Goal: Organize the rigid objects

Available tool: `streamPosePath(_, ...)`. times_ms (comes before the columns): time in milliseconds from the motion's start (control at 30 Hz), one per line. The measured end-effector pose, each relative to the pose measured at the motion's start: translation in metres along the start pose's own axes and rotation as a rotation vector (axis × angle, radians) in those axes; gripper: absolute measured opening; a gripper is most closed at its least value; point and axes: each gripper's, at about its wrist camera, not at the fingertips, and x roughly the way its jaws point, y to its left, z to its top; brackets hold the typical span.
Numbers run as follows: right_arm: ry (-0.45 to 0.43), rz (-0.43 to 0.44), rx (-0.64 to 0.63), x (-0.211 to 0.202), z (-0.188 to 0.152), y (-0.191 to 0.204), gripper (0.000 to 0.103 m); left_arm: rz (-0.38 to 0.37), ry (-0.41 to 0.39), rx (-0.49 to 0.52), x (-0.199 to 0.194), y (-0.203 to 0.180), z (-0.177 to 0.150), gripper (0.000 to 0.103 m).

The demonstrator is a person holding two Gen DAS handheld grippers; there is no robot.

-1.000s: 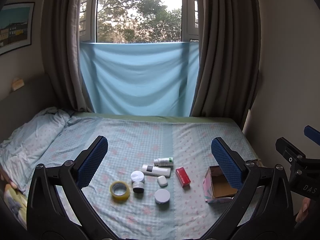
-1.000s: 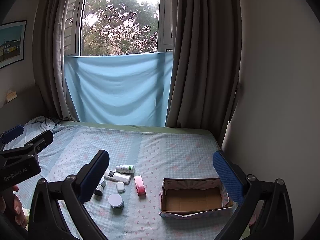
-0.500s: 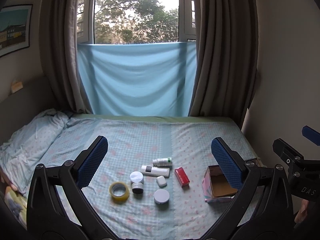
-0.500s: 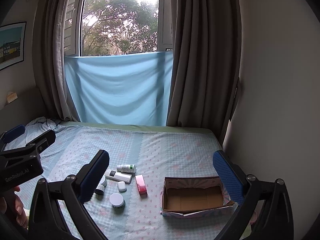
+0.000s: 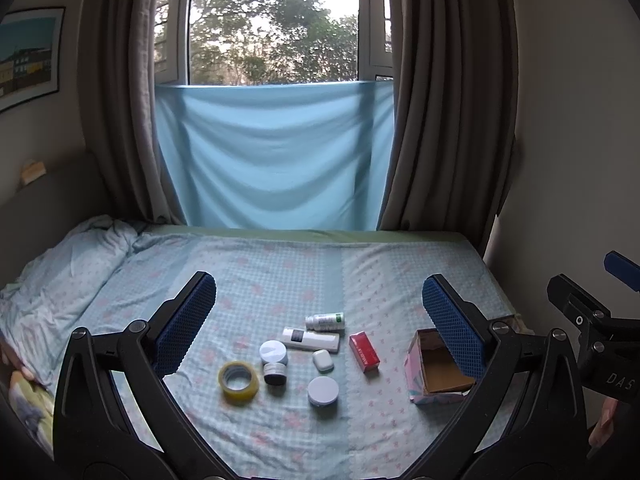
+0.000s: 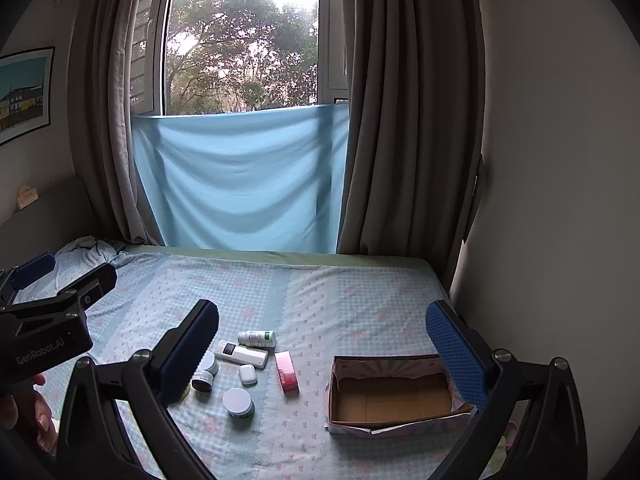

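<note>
We are holding the left gripper [image 5: 318, 312] and the right gripper [image 6: 322, 344] above the bed [image 5: 280, 264], both with the jaws spread wide and carrying nothing. The small objects are lying together on the sheet: a tape roll [image 5: 238, 377], a small dark jar [image 5: 275, 373], a round white jar [image 5: 323, 391], another white lid [image 5: 273, 351], a white case [image 5: 323, 360], a long white tube [image 5: 311, 339], a small bottle [image 5: 325, 321] and a red box [image 5: 363, 351]. The open cardboard box [image 6: 394, 394] is standing to their right, near but apart, and it is looking empty.

We are thinking the danger is in the crowding. The dark jar is touching the white lid, so a wide jaw coming down may be pushing a neighbour away. The bottle and the tube are lying on their sides and may be rolling on the soft sheet. The box wall is looking torn and light, so it may be tipping if we are bumping it.
</note>
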Motion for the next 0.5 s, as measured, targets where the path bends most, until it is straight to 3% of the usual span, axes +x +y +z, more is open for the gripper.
streamPosePath(500,0.019,0.03,0.01,0.005,-0.001,0.001,0.103,0.003,0.038,-0.013,0.014,-0.002,-0.007,0.103)
